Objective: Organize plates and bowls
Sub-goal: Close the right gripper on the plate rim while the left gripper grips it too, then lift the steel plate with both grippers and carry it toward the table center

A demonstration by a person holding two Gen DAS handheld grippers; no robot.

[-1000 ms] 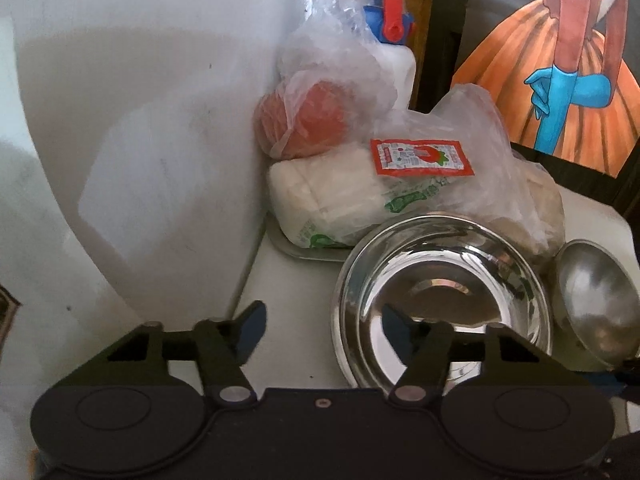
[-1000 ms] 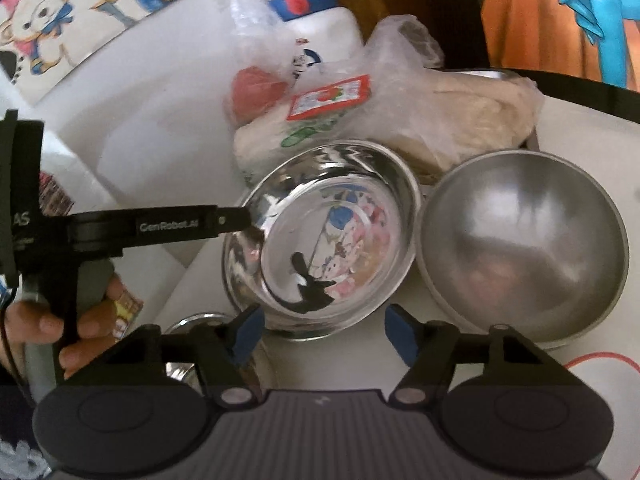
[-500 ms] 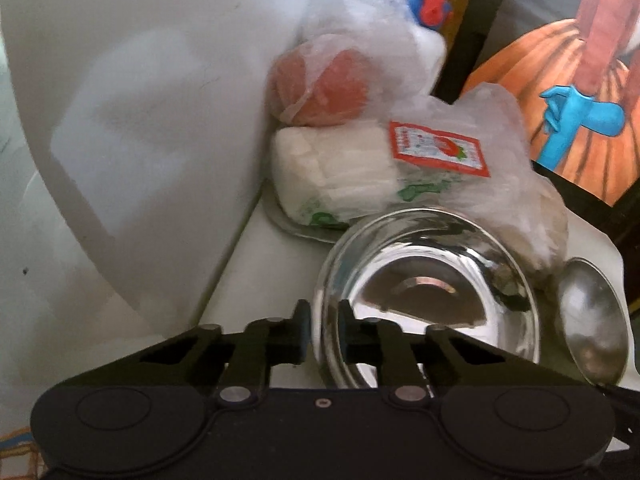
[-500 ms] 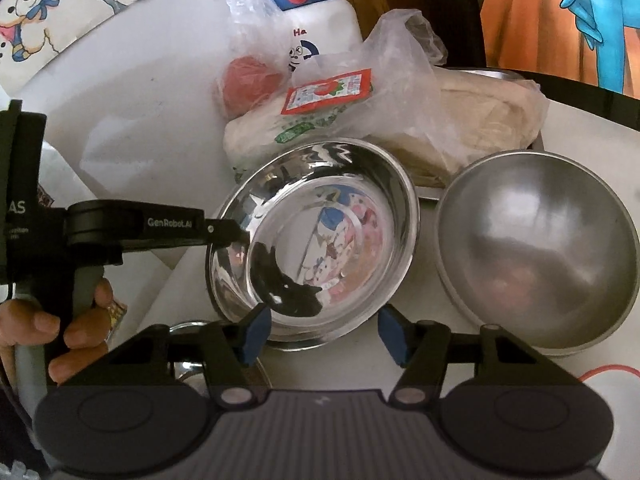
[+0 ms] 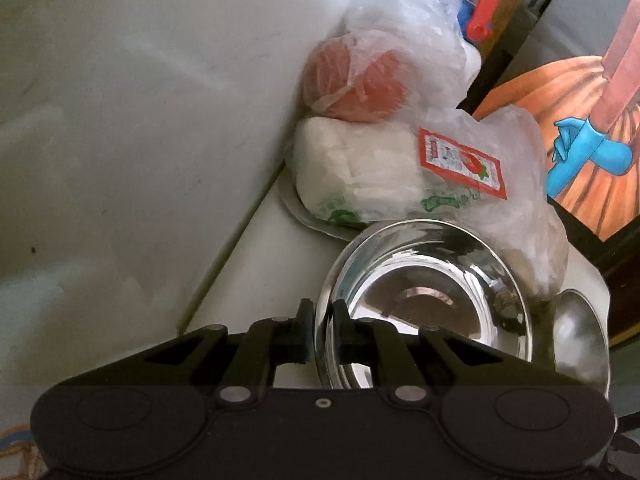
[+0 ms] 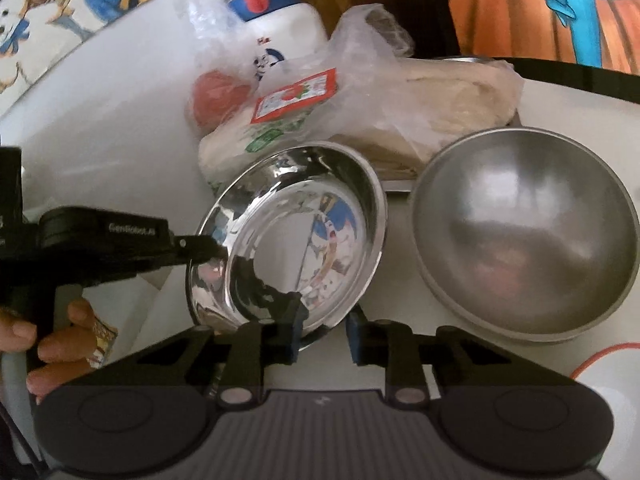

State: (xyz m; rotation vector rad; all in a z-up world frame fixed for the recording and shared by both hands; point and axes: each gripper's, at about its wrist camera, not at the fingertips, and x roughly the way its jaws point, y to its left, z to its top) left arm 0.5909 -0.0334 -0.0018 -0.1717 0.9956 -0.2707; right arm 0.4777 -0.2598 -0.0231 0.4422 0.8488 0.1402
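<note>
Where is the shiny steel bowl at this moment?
In the right wrist view the shiny steel bowl sits at centre, tilted, left of the dull grey bowl and before the bagged food; the left tongs grip its left rim.

Two steel bowls: a shiny bowl [image 6: 296, 236] and a dull bowl [image 6: 524, 232]; two grippers.

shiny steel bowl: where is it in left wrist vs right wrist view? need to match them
Left wrist: shiny steel bowl lower centre-right, its near-left rim pinched by the left gripper.
Right wrist: same bowl centre-left, tilted; the right gripper is closing on its near rim, which sits between the fingers.
Shared landmark: red ketchup sachet on the plastic bag behind the bowl.
</note>
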